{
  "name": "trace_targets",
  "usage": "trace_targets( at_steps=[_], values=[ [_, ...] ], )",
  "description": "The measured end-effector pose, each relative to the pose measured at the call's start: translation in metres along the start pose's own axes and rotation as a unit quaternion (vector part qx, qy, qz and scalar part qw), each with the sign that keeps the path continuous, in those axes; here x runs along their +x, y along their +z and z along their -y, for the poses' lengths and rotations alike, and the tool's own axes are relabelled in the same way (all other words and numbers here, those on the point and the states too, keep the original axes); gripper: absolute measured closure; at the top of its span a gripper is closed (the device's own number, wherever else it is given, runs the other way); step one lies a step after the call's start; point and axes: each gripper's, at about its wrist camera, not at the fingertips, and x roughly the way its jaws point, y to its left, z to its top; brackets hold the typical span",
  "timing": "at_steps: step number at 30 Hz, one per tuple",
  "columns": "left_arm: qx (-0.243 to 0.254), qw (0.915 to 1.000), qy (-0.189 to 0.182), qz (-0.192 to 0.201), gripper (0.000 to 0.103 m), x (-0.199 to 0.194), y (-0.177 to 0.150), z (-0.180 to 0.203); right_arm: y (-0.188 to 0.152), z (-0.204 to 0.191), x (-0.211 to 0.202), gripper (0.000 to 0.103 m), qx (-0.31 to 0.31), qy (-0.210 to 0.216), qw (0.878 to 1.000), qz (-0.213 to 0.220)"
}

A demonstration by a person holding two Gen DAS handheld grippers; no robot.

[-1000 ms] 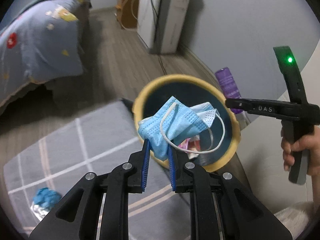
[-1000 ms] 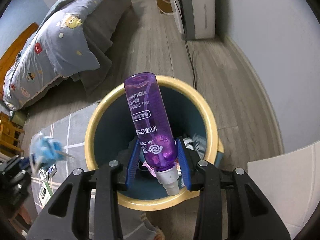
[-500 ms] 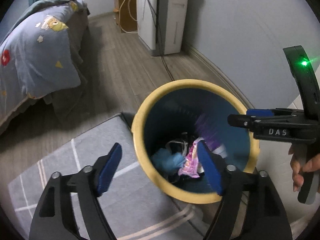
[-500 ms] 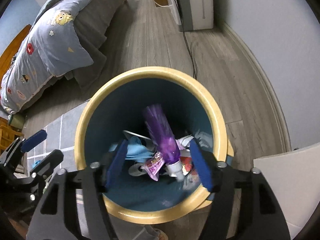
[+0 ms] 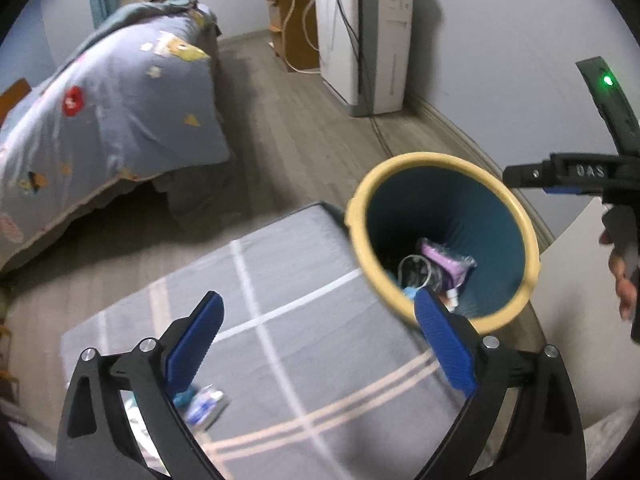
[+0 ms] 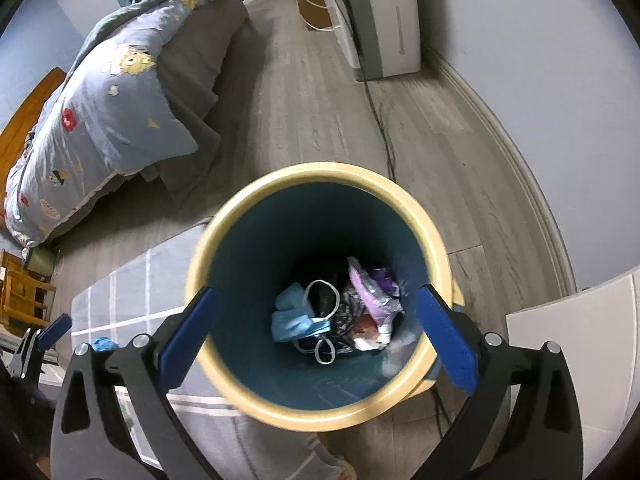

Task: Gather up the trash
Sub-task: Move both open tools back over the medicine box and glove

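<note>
A bin with a yellow rim (image 6: 320, 170) and a teal inside stands on the floor at the rug's corner. A blue face mask (image 6: 292, 320) and a purple bottle (image 6: 368, 292) lie in it among other wrappers. My right gripper (image 6: 316, 294) hangs over the bin mouth, its jaws opening with nothing between them. My left gripper (image 5: 318, 304) is above the rug, left of the bin rim (image 5: 356, 208); its jaws are opening too, and nothing is between them. Small blue and white scraps (image 5: 200, 400) lie on the rug below its left finger.
A grey checked rug (image 5: 280, 280) covers the near floor. A bed with a blue quilt (image 5: 100, 120) stands at the left. A white appliance (image 5: 360, 40) with a trailing cable stands by the far wall. White furniture (image 6: 580, 340) is right of the bin.
Both grippers opened. The mask left the left jaws and the purple bottle the right jaws; both now lie in the bin. The left gripper swung left, off the bin and over the rug.
</note>
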Motion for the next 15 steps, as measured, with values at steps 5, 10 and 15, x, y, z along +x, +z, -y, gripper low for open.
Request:
trace_targets(
  at_steps=[5, 10, 15],
  values=[
    [-0.020, 0.9996, 0.022, 0.005, 0.006, -0.048, -0.022, -0.041, -0.003, -0.039, -0.018, 0.006, -0.026, 0.012, 1.000, 0.011],
    [-0.068, 0.9964, 0.050, 0.002, 0.006, -0.088, -0.057, -0.092, -0.013, -0.078, -0.025, 0.006, -0.054, 0.026, 0.998, 0.009],
    [-0.125, 0.9894, 0.074, -0.003, 0.005, -0.111, -0.108, -0.135, -0.026, -0.118, -0.023, 0.006, -0.086, 0.035, 0.996, 0.001]
  ],
)
